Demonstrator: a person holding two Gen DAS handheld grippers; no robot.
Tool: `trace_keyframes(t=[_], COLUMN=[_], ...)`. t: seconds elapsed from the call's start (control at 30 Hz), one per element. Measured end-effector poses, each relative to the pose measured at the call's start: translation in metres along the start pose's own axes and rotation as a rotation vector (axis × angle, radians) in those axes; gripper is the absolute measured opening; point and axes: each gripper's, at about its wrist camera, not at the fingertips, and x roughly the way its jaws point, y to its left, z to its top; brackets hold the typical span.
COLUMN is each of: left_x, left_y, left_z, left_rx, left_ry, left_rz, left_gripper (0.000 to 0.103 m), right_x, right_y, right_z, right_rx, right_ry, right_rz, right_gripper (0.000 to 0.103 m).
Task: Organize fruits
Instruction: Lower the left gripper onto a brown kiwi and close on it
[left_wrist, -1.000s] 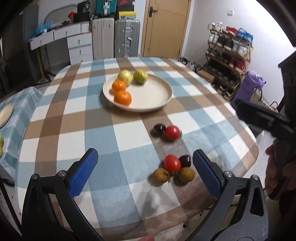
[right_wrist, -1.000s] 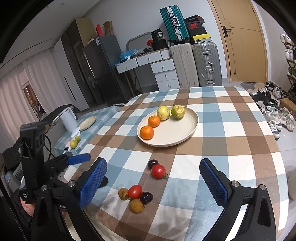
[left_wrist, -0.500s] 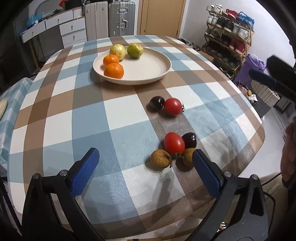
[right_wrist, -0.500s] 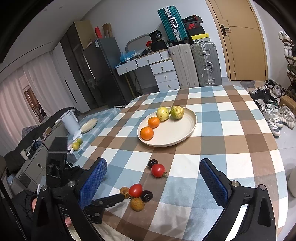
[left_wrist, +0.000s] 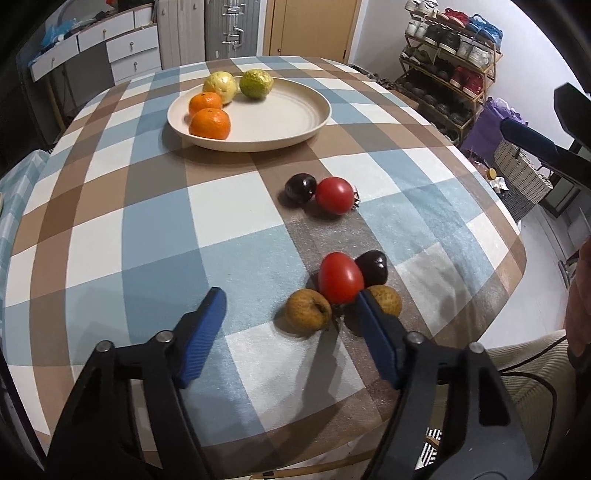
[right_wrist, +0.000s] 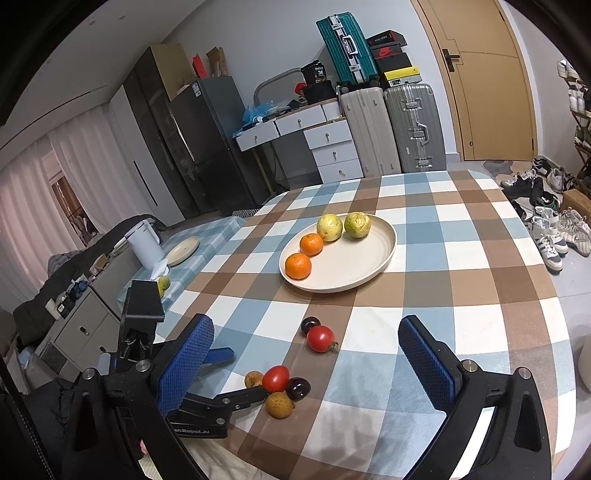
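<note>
Checked blue, brown and white tablecloth (left_wrist: 155, 221) covered the round table; suitcases, drawers and a shoe rack stood behind. Cream plate (left_wrist: 280, 114) at the far side held two oranges (left_wrist: 209, 123) and two yellow-green guavas (left_wrist: 256, 84). Near cluster of four fruits: red tomato (left_wrist: 340, 277), dark plum (left_wrist: 373, 266), two brown russet fruits (left_wrist: 308, 311). Left gripper (left_wrist: 290, 301) was half open and closing, nothing pinched; the left brown fruit lay between its fingers, the right finger's tip sat just below the tomato, in front of the second brown fruit. A second plum-and-tomato pair (left_wrist: 334, 195) lay farther on, between cluster and plate. Right gripper (right_wrist: 306, 328) hung wide, empty, above the table, apart from all fruit.
</note>
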Motion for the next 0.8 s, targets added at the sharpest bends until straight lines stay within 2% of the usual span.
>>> trace_keyframes(t=[0.2,0.37,0.57,0.67,0.73,0.8], left_x=[0.0001,-0.0035,-0.0040,-0.0052,-0.0055,-0.0058], left_y=[-0.0024,-0.0029,-0.0028,-0.0029,-0.0010,0.0004], left_z=[-0.0007,-0.0020,-0.0028,-0.0039,-0.0043,-0.0051], left_rx=[-0.003,-0.007,-0.009,-0.010,-0.018,-0.027], left_ry=[0.009,0.005,0.016,0.017,0.020,0.022], left_rz=[-0.055,-0.054,-0.082,-0.089,-0.093,-0.099], left_gripper=[0.050,0.049,0.036,0.034,0.024,0.022], right_x=[0.0022,0.0025,0.0031,0.0032,0.0038,0.0031], right_y=[0.0038,0.0042,0.0044,0.0044,0.0051,0.0044], right_z=[-0.0017,-0.0017,-0.0023,-0.0023,-0.0025,-0.0027], right_rx=[-0.010,-0.011,-0.009,-0.010,-0.011,-0.010], right_ry=[0.012,0.013,0.016,0.015,0.017,0.017], right_rz=[0.005,0.004,0.003,0.003,0.003,0.002], right_gripper=[0.102,0.102,0.102,0.102,0.102,0.102])
